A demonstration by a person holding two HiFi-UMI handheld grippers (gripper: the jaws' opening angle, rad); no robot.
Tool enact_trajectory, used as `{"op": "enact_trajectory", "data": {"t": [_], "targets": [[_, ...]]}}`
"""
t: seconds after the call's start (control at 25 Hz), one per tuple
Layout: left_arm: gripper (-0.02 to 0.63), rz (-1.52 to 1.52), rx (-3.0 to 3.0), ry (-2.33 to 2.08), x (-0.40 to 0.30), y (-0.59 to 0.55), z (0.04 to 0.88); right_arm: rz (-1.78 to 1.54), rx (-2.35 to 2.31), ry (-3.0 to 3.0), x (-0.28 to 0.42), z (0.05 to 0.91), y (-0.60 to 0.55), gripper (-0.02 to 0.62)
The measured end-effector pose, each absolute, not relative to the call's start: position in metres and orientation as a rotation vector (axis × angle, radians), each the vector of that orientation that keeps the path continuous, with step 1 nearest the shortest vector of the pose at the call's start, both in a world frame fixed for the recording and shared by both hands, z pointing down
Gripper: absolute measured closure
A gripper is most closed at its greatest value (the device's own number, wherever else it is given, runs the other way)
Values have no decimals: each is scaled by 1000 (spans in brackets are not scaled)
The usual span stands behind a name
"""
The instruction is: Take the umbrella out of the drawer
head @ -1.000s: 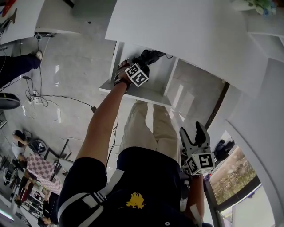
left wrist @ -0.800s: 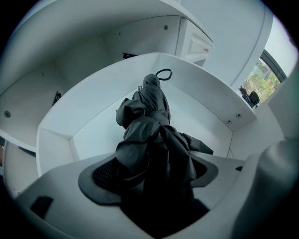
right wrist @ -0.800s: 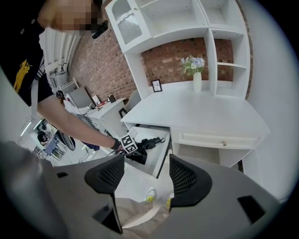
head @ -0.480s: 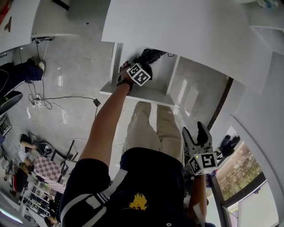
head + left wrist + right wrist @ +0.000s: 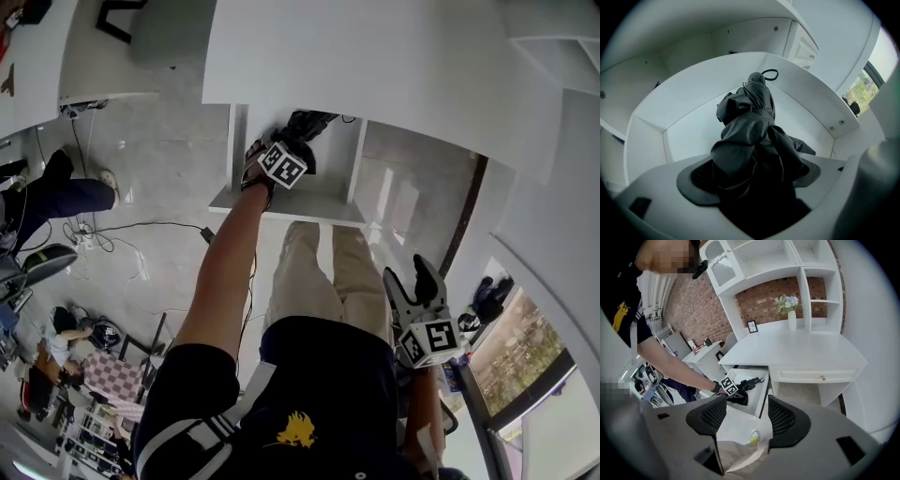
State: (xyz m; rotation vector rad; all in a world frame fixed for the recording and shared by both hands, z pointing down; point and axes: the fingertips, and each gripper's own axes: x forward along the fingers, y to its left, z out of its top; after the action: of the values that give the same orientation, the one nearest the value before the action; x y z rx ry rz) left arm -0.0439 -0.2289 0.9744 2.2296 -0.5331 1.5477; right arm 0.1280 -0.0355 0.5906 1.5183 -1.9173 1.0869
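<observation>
A black folded umbrella (image 5: 307, 122) lies in the open white drawer (image 5: 281, 202) under the desk. My left gripper (image 5: 292, 142) reaches down into the drawer. In the left gripper view the umbrella (image 5: 750, 131) runs away from me along the drawer (image 5: 684, 126), its loop strap at the far end. The left gripper (image 5: 750, 176) straddles its near end; the jaws have just been opening and stand wide around the fabric. My right gripper (image 5: 411, 281) hangs by the person's right hip. Its jaws (image 5: 743, 416) have just been closing a little, with nothing between them. From there the umbrella (image 5: 749, 383) shows in the drawer.
The white desk top (image 5: 375, 56) overhangs the drawer. A closed drawer (image 5: 820, 376) sits to the right. A vase of flowers (image 5: 791, 317) stands on the desk. Cables (image 5: 94, 220) trail over the floor at left, near another person's leg (image 5: 66, 192).
The left gripper stays over the umbrella in the drawer and the right gripper hangs in the same place. The view has drifted, and the other person's leg at left has moved.
</observation>
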Motion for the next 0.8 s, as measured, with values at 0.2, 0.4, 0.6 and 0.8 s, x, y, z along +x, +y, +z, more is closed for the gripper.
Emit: {"op": "enact_trajectory", "data": {"t": [0.2, 0.4, 0.6, 0.8], "targets": [[186, 1568, 2235, -536, -45, -230, 974, 1089, 1536, -1911, 127, 589, -32, 298], [226, 1596, 2238, -525, -43, -227, 971, 1088, 1549, -1913, 128, 588, -27, 298], [337, 1615, 2245, -514, -46, -227, 969, 1085, 1562, -1907, 128, 586, -22, 298], [365, 1635, 2255, -499, -44, -225, 968, 1078, 1573, -1904, 132, 584, -14, 298]]}}
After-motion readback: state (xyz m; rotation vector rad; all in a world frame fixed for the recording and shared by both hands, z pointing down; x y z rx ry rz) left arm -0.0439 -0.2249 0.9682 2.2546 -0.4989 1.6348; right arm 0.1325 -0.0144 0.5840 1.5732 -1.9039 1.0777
